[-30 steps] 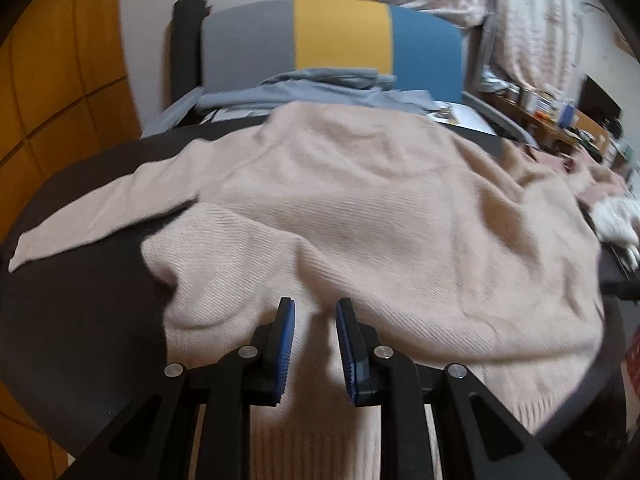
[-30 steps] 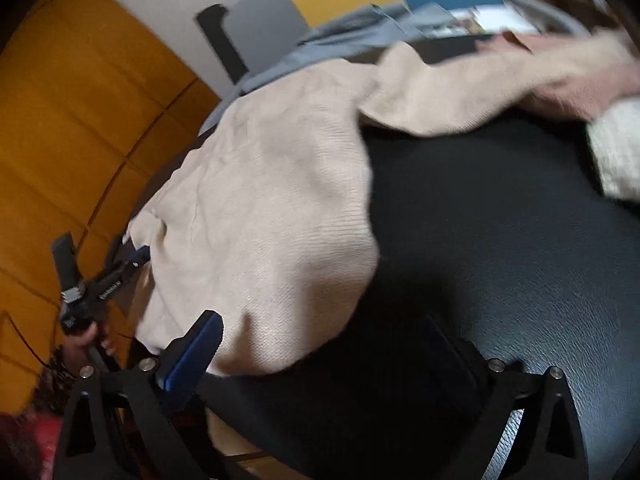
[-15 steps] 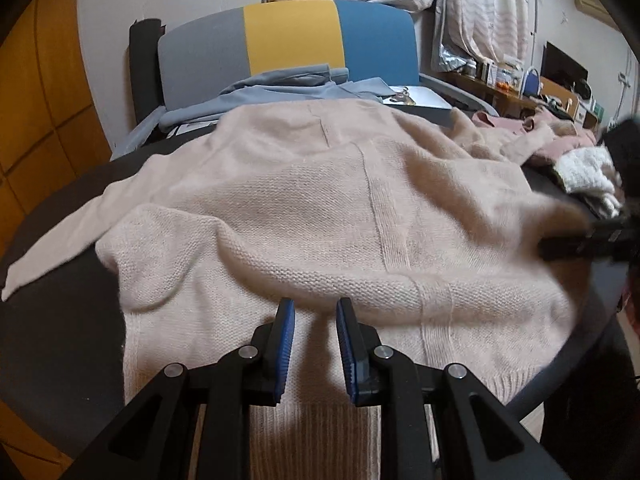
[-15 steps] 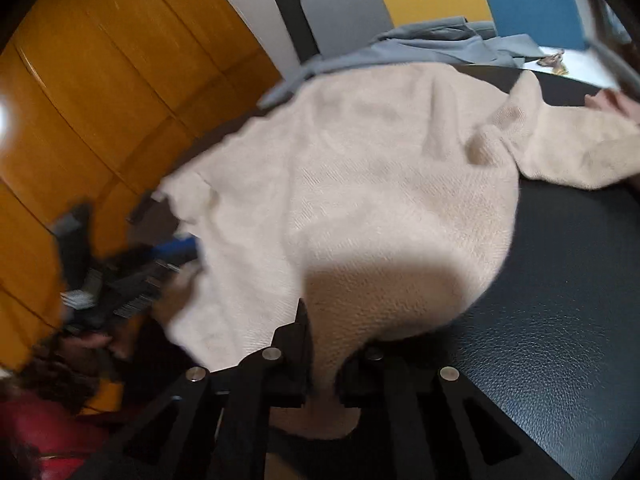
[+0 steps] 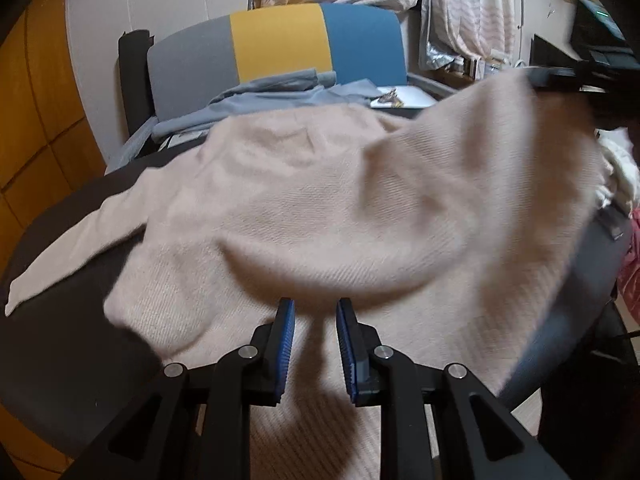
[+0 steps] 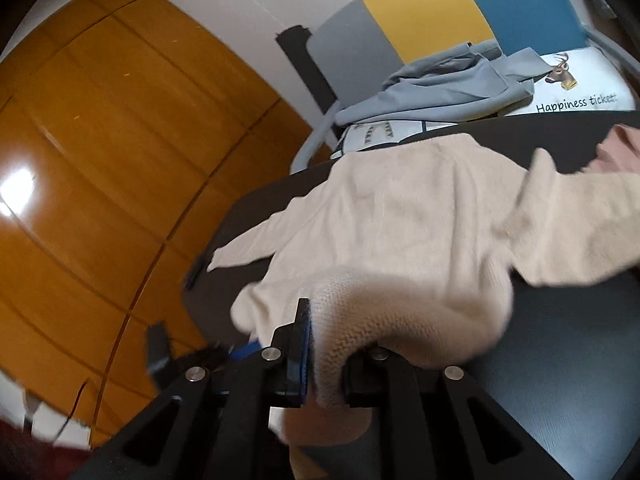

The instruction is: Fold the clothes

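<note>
A beige knit sweater [image 5: 320, 200] lies spread on the round black table [image 5: 60, 340], one sleeve stretched out to the left. My left gripper [image 5: 316, 316] sits at the near hem with its blue pads narrowly apart, pinching a ridge of knit. My right gripper [image 6: 326, 340] holds a thick fold of the sweater [image 6: 400, 220] between its fingers; its jaws are opening slightly, and the knit still fills the gap. In the left wrist view the right gripper [image 5: 580, 76] is a dark shape at the upper right, holding that side of the sweater up off the table.
A chair [image 5: 280, 48] with a grey, yellow and blue back stands behind the table, with a grey garment [image 5: 260, 96] and a deer-print cushion [image 6: 568, 88] on it. White fluffy [image 5: 620, 168] and pink [image 5: 630, 276] clothes lie at the right. Orange wood panels [image 6: 100, 160] line the left.
My right gripper went from wide open beside the sweater's edge to closed on it, then rose, lifting that side. The left gripper kept its hold at the hem.
</note>
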